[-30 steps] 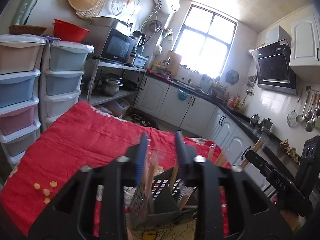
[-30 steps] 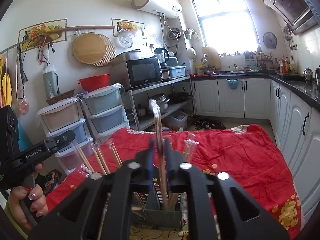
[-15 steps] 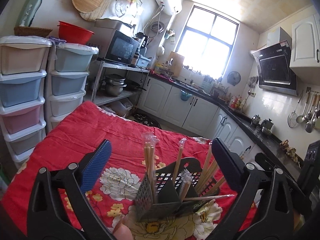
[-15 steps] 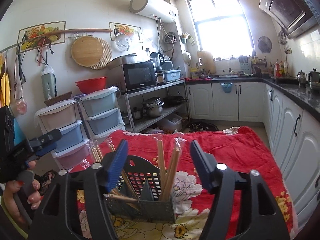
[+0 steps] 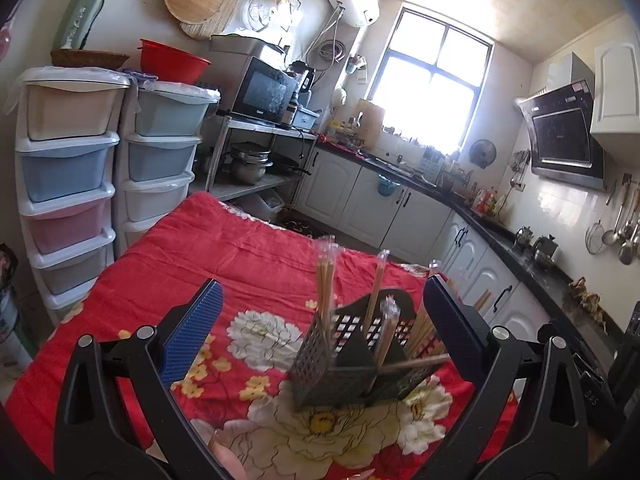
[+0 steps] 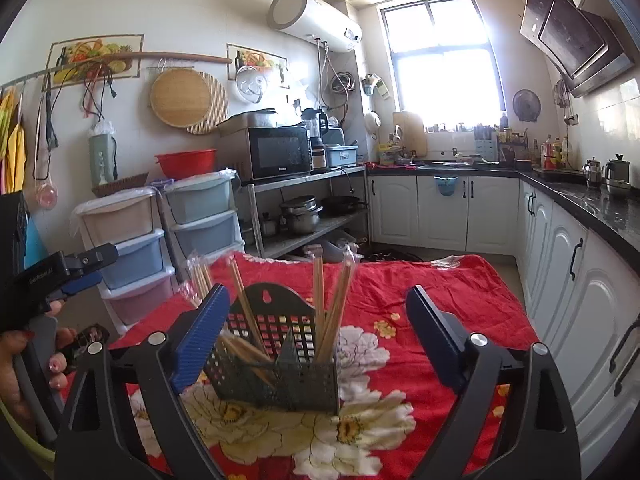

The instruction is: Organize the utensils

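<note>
The perforated dark plastic caddy [image 5: 344,364] stood on the red floral cloth [image 5: 224,256], wooden chopsticks [image 6: 320,304] upright inside. Both the left gripper [image 5: 320,320] and right gripper [image 6: 316,332] had just been opening, ribbed blue pads [image 5: 192,324] spread wide, gripping nothing.

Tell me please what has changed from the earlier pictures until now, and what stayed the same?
Both grippers let go. The left gripper and the right gripper were each shut on wrapped chopsticks standing in the dark holder. Their jaws have just been opening and now stand wide, touching nothing, and both have pulled back from the holder. The chopsticks stayed in the holder, and the holder stayed on the red flowered cloth.
</note>
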